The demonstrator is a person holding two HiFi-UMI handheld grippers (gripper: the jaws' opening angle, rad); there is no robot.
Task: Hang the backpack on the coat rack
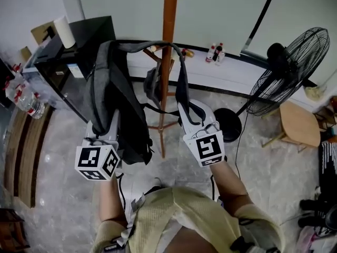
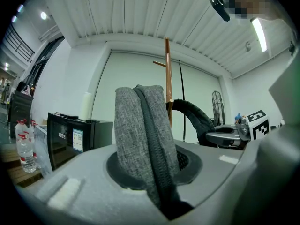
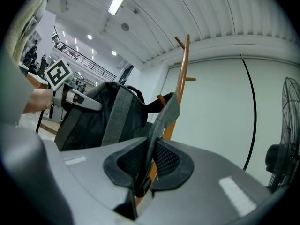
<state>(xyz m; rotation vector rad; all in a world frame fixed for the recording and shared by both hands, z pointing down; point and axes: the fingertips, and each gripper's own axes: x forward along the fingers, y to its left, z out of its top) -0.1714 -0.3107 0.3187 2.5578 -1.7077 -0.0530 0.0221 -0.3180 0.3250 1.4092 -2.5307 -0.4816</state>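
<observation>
Left gripper [image 2: 154, 170], right gripper [image 3: 146, 165]: fingers [image 2: 190, 162] clamped on backpack [image 1: 113, 94] near coat rack [image 1: 169, 20]; floor [image 1: 63, 204] seemingly marble.

That backpack [image 2: 140, 135] is coarse grey woven cloth, matt and rough. The coat rack [image 1: 169, 20]: smooth reddish-brown wood. Left of it, a glossy black cabinet [image 1: 87, 41]; beneath it, a polished stone-look floor [image 1: 63, 162].

My forearms [image 1: 231, 186] reach forward and level; my left tool [image 2: 150, 172] is clamped on the backpack [image 1: 113, 94], my right tool [image 3: 147, 165] pinching its strap [image 3: 165, 115].
</observation>
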